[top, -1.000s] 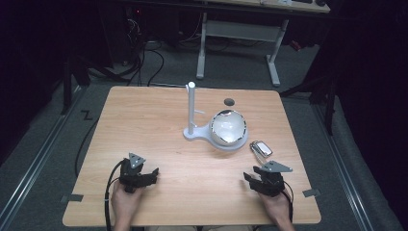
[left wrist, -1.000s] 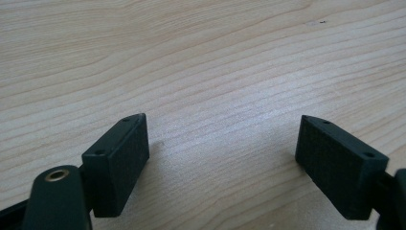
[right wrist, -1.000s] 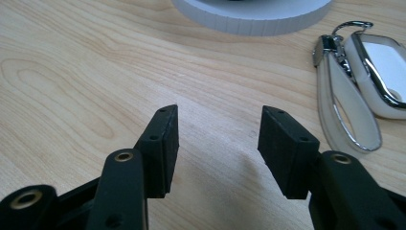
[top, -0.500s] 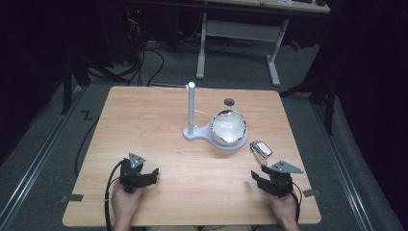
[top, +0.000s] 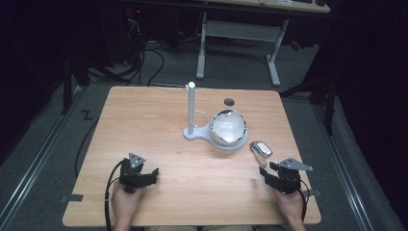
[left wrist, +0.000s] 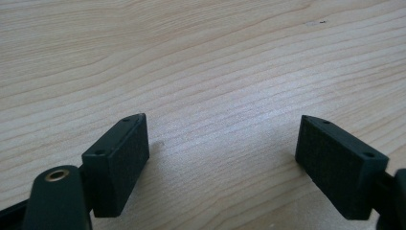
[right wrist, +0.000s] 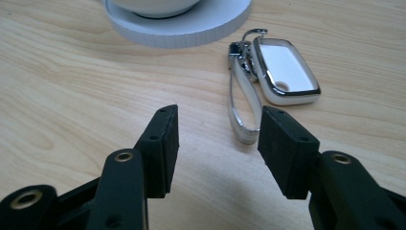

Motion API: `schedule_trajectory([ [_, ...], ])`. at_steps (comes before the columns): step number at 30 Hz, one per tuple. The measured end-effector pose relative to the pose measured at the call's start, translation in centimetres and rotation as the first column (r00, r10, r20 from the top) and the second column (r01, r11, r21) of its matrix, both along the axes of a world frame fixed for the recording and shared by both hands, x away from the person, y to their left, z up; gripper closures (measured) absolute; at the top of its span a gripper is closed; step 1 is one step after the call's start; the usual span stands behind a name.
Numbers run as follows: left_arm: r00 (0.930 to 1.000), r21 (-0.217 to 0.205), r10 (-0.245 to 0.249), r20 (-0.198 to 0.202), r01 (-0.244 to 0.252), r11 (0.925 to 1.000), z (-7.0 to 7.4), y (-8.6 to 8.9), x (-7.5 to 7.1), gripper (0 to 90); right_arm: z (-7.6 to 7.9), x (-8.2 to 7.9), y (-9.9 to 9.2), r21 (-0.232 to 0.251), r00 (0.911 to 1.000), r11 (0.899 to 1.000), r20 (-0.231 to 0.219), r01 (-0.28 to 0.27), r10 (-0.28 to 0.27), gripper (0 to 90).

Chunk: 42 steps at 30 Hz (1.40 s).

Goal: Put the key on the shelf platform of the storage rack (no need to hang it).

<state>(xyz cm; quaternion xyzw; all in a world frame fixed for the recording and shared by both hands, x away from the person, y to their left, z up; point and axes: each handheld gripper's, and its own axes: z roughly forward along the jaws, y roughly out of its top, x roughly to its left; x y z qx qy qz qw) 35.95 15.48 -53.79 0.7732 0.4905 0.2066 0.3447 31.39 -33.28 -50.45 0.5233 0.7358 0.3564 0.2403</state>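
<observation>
Keys first: your right hand-held gripper (right wrist: 218, 129) is spread, nothing in it, sitting low over the desk (top: 159, 120) with the key fob (right wrist: 286, 72) just ahead and a bit to its right in the right gripper view. Strap loop (right wrist: 239, 108) points back toward your jaws, so that looks like the easiest thing to catch. Nudge the gripper forward and slightly toward the fob side, keep the pads low and level, get one pad on each side of the loop, then close. Don't rake across the fob body; it's smooth and will probably skate on the wood. Watch the white stand base (right wrist: 191, 24) right behind it, there's not much room to overshoot.

Fob is white with a shiny chrome rim, rounded rectangle, lying flat face up, small metal ring and clasp at the end nearest the stand. Strap is white, flat, folded into a narrow loop. In the high view the key fob (top: 260, 148) sits near the desk's right edge, just beside the round mirror (top: 228, 128), which may actually be a bowl; hard to tell from up there.

Left hand-held gripper (left wrist: 222, 158) is spread wide too, empty, parked over bare wood at the near left. Leave it there.
</observation>
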Motion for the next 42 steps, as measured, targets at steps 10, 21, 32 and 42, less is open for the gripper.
schedule_trajectory([
  [10, 1.0000, 0.000, -0.001, -0.001, 0.001, 1.0000, 0.0, 0.0, 0.0, 19.1, -0.1, 1.7, -0.8, 0.002, 0.9997, 1.000, -0.015, 0.021, -0.021, 52.2],
  [21, 1.0000, 0.000, -0.001, -0.001, 0.001, 1.0000, 0.0, 0.0, 0.0, 19.1, -1.0, 2.9, -0.6, 0.016, 0.9980, 0.999, -0.053, 0.034, -0.033, 54.0],
  [32, 1.0000, 0.001, -0.002, -0.002, 0.002, 1.0000, 0.0, 0.0, 0.0, 19.2, -1.7, 3.6, -0.4, 0.016, 0.9968, 0.999, -0.070, 0.038, -0.037, 56.3],
  [42, 1.0000, 0.001, -0.001, -0.001, 0.001, 1.0000, 0.0, 0.0, 0.0, 19.2, -2.3, 4.4, -0.3, 0.015, 0.9955, 0.999, -0.085, 0.043, -0.042, 57.3],
])
